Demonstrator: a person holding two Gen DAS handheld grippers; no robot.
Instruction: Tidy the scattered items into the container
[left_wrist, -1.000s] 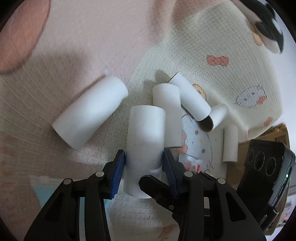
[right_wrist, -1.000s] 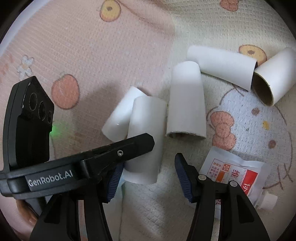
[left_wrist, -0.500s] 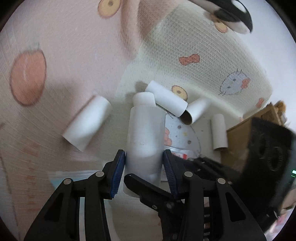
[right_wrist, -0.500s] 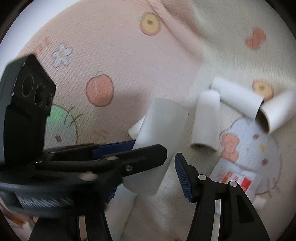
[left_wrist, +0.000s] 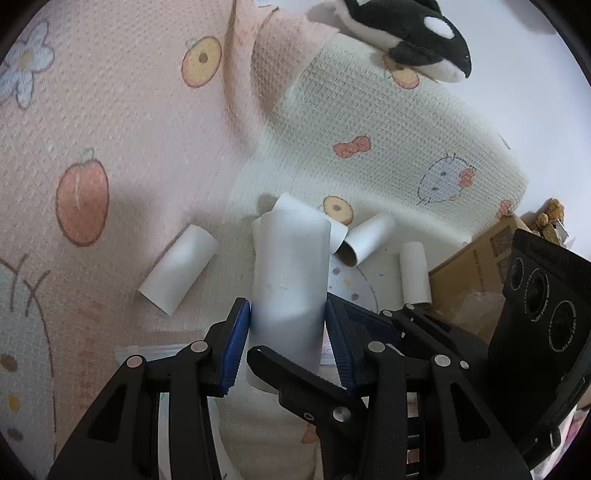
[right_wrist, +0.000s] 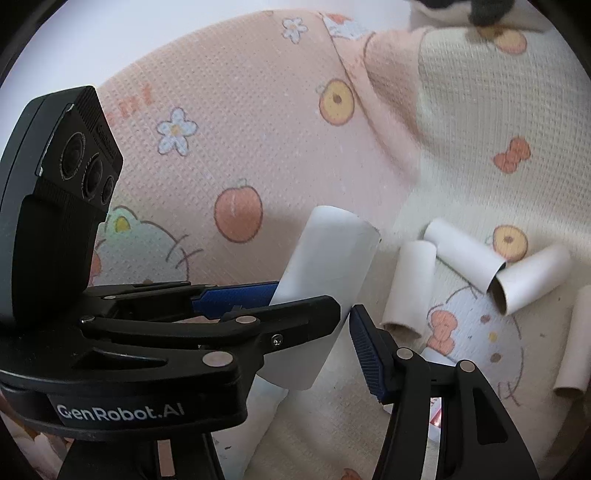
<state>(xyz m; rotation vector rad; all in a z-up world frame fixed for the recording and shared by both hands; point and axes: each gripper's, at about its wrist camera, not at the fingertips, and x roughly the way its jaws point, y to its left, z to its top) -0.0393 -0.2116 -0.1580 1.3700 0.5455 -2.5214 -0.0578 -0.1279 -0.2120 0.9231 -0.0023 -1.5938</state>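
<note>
Here, the left gripper (left_wrist: 288, 341) is clamping a white cardboard tube (left_wrist: 290, 280) above the patterned blanket (left_wrist: 147, 129); the right gripper's (right_wrist: 332, 332) jaws are standing apart, empty, beside it.

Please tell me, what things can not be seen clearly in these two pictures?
- Cardboard box: left wrist view, only a corner shows; the right gripper's body covers the rest, so its inside is hidden.
- Right gripper: right wrist view, the left gripper covers one of its fingers.
- Sachet: right wrist view, mostly behind a finger.
- Plush orca: left wrist view, its tail is cut off by the top edge.
- Held tube: its lower end is hidden behind the crossing finger.
</note>
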